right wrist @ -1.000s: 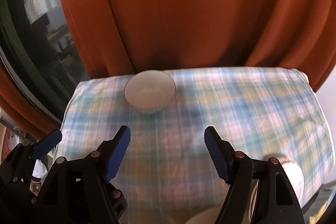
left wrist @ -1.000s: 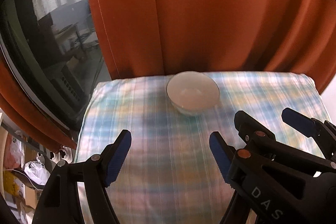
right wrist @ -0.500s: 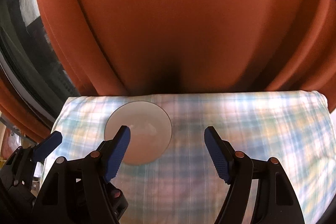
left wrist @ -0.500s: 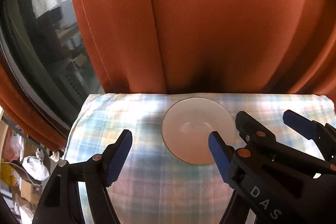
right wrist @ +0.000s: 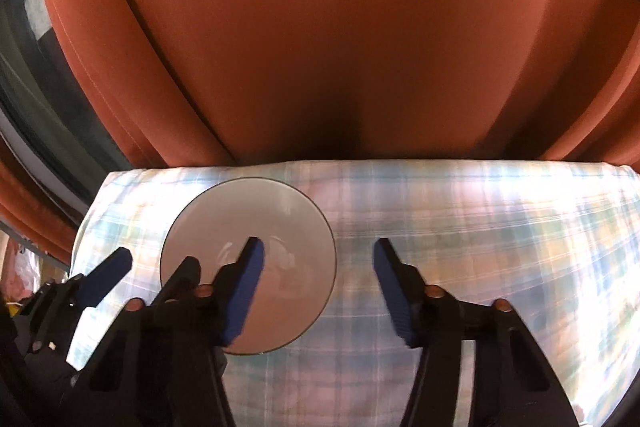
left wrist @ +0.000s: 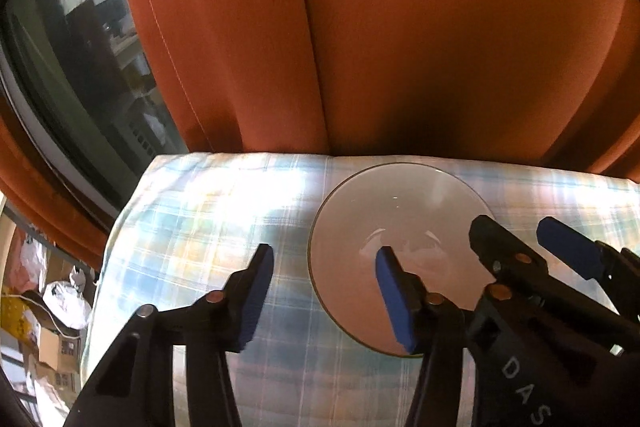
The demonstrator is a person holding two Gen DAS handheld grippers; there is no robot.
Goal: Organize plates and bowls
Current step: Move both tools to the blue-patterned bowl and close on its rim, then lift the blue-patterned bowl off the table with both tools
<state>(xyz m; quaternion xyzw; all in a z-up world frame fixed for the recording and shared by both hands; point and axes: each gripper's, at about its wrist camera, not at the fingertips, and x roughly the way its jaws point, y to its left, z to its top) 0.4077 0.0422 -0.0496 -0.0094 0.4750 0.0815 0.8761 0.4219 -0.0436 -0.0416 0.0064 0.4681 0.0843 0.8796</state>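
- Left wrist view: the white bowl (left wrist: 400,227) sits on the plaid-clothed counter (left wrist: 200,227), toward the far edge, right in front of the orange curtain (left wrist: 400,47). The left gripper (left wrist: 324,287) is spread wide and grasping nothing. Its right finger hangs over the bowl's inside, its left finger over the cloth to the left of the bowl, so the near-left rim lies between them. Whether either pad touches the bowl, I cannot tell.
- Same view, right side: the right gripper (left wrist: 520,239) crowds in just beside the left one, one of its dark fingers over the bowl's right part, its blue-tipped one over the cloth further right.
- Right wrist view: the bowl (right wrist: 280,211) is at the left of the counter (right wrist: 480,227). The right gripper (right wrist: 316,287) is released, holding nothing. Its left finger is over the bowl, its right finger out over bare cloth, the bowl's right rim between them.
- My read: this is the reach-for-the-bowl step, with both grippers lined up on opposite rims. No plate shows here, so the organizing looks barely begun.
- Next, I judge, they need to drop onto the rim and clench evenly; the glossy wall could slip if one side closes first.
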